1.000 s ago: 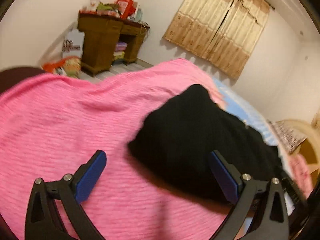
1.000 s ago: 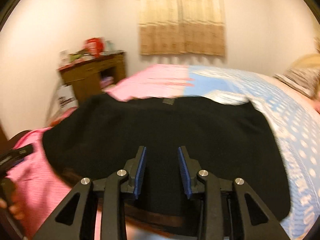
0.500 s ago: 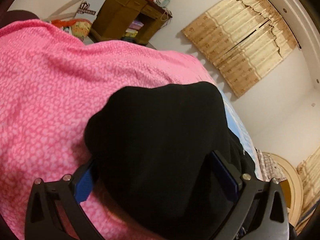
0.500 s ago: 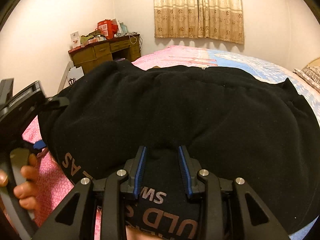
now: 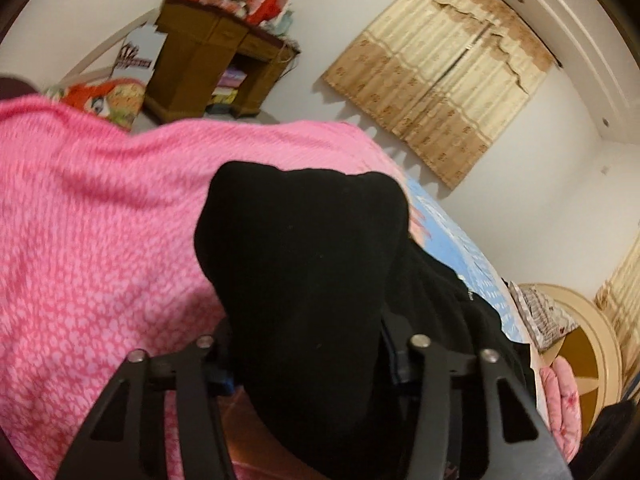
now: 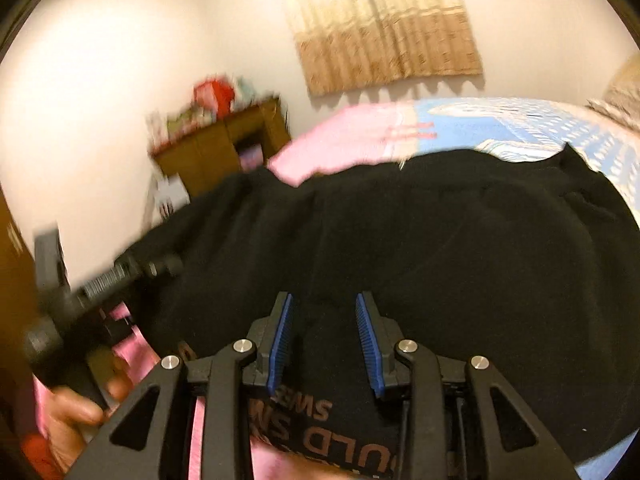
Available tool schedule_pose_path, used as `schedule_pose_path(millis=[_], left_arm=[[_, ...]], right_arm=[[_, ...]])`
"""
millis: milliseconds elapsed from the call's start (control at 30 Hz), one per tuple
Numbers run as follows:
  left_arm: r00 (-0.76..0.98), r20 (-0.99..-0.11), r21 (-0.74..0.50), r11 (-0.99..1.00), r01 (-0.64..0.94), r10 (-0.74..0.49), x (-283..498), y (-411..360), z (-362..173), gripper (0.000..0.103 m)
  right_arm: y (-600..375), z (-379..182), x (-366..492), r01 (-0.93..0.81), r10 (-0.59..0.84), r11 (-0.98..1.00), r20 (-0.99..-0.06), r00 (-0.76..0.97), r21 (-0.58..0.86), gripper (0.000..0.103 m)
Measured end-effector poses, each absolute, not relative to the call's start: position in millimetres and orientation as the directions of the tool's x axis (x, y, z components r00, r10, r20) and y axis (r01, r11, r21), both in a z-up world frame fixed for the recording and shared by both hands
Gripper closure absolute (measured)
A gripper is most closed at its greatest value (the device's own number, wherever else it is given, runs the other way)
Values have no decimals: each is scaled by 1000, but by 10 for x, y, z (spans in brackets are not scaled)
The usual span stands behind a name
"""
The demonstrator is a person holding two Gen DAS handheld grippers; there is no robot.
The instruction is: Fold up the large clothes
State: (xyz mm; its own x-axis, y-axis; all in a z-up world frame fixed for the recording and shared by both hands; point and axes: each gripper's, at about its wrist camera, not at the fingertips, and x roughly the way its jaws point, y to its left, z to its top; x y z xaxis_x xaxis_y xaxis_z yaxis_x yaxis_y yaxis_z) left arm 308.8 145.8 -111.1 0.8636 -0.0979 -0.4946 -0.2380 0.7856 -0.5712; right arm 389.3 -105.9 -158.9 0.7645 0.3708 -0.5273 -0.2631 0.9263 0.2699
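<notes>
A large black sweatshirt [image 6: 460, 240] with printed letters lies across the bed. In the left wrist view its black fabric [image 5: 304, 264] is bunched between my left gripper's jaws and lifted over the pink bedspread [image 5: 92, 240]. My left gripper [image 5: 310, 364] is shut on this fabric, its pads mostly hidden by it. My right gripper [image 6: 325, 344] is shut on the sweatshirt's near hem, blue pads [image 6: 280, 344] a little apart with cloth between them. My left gripper also shows in the right wrist view [image 6: 100, 284], held by a hand.
A wooden desk [image 5: 208, 64] with clutter on top stands by the far wall. Beige curtains [image 5: 440, 92] hang on the wall. The bed's far part has a blue patterned sheet [image 6: 532, 128]. A round tan headboard [image 5: 580, 360] is at the right.
My left gripper has closed on the black fabric and raised it. The right gripper has kept its hold on the hem and pulled back slightly, with the view tilted.
</notes>
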Motion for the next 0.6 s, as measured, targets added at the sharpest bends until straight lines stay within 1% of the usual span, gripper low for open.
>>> schedule_pose_path(millis=[33,67,133,167,233,300,367,500,600], left_arm=[[871,-482,-556,802,-218,-98,3084,1420,-1040,57],[878,-469,-544,816,-196,-101,3084,1388,-986,61],[892,-443,-460,876,-141,-89,3082,1208,-782,63],[899,-430,-423,899,-116,-86,3071,1133,-703,64],[913,-399,-329,943,-53,-88,3064,907,-495,66],[922,-373,-246,969,10,-104,3047,681,-344,67],[927,-353,-167,984,69,-125,3011,457,-225,69],[925,-320,-49,978,201,-205,2943,-48,-73,72],[912,-309,46,953,300,-272,2844,-494,-86,74]], right_arm=[[-1036,-1719,3989,-261,375,926,-586,718,273,68],[-1008,-1809,4041,-265,378,925,-616,691,271,68],[-954,-1827,3996,-304,366,930,-601,711,208,68],[-938,-1818,3999,-305,363,931,-611,704,201,68],[-989,-1770,4006,-312,391,920,-616,684,237,68],[-1187,-1703,3985,-306,466,883,-577,671,356,68],[-1479,-1657,3924,-269,502,848,-527,686,456,68],[-2153,-1554,3766,-204,488,820,-469,736,534,68],[-2684,-1526,3646,-154,458,815,-457,762,559,68]])
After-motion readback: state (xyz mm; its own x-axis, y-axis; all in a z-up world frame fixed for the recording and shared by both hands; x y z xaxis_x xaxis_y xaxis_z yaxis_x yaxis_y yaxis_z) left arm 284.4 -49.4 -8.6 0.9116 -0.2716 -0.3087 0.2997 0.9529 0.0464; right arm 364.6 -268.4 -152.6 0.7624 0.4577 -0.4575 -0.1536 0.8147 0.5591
